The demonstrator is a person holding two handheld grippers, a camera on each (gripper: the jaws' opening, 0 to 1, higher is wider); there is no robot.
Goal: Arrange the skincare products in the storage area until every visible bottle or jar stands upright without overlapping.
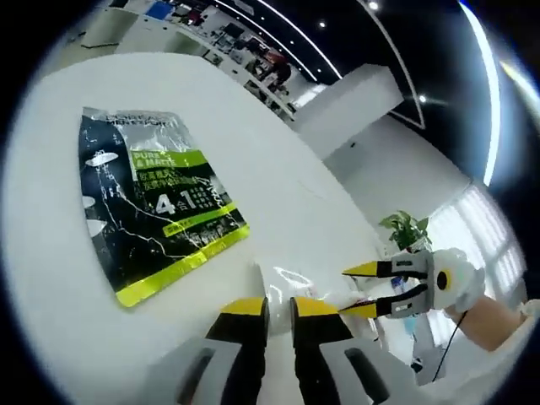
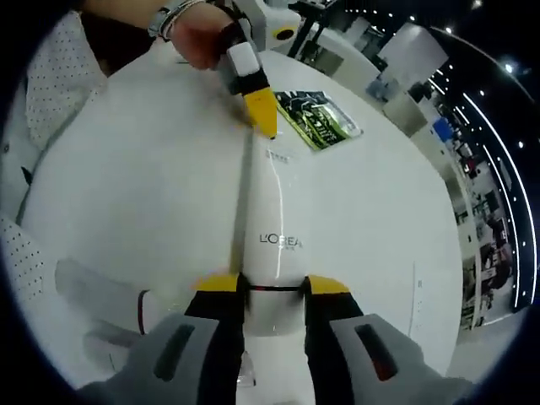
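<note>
A white L'Oréal tube [image 2: 272,211] lies along the round white table [image 2: 126,194]. My right gripper [image 2: 272,291] is shut on its wide near end, one yellow tip on each side. My left gripper [image 2: 263,118] comes in from the top and sits at the tube's thin far end. In the left gripper view my left gripper [image 1: 279,308] has its jaws close together, seemingly pinching that end of the tube [image 1: 295,278], which is faint against the table. The right gripper [image 1: 361,290] shows at the right. A black and green sachet [image 1: 152,202] [image 2: 319,118] lies flat on the table.
A pale, translucent object [image 2: 97,291] lies on the table to the left of my right gripper. A person's hand [image 2: 198,34] and dotted sleeve [image 2: 55,76] hold the left gripper. Beyond the table edge stand a potted plant [image 1: 407,229] and office desks [image 2: 405,101].
</note>
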